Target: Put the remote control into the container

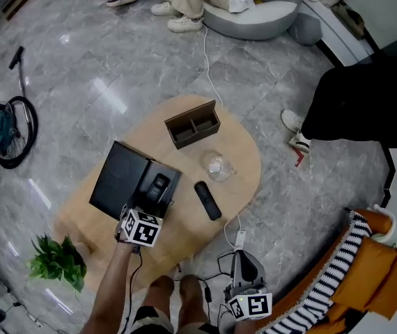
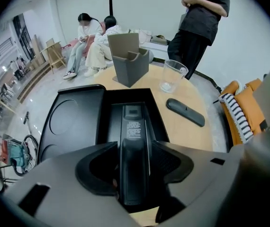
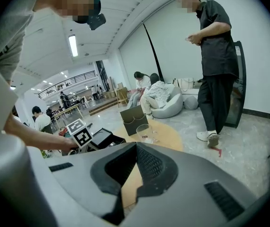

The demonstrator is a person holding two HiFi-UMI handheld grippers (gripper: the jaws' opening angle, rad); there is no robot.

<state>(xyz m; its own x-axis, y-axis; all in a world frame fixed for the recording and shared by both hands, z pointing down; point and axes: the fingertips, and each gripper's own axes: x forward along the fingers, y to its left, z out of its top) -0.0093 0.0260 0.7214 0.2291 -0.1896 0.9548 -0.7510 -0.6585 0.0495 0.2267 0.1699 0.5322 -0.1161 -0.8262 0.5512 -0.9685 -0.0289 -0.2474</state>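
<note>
A black remote control [image 2: 134, 126] lies lengthways in the tray of an open black box [image 1: 118, 179] on the oval wooden table [image 1: 244, 148]. My left gripper [image 2: 135, 150] points steeply down over the box and is shut on the near end of this remote [image 1: 159, 186]. In the head view the left gripper [image 1: 151, 204] shows behind its marker cube. A second black remote [image 1: 207, 200] lies loose on the table to the right [image 2: 185, 112]. The brown two-compartment container [image 1: 192, 124] stands at the far end [image 2: 129, 60]. My right gripper [image 1: 244, 268] hangs off the near table edge, shut and empty [image 3: 134, 148].
A clear glass [image 1: 217, 165] stands between the container and the loose remote. A white cable [image 1: 209, 68] runs across the floor to the table. A potted plant [image 1: 59, 259] sits at lower left. A person in black [image 1: 366, 103] stands at right; a striped cushion [image 1: 338, 277] lies at lower right.
</note>
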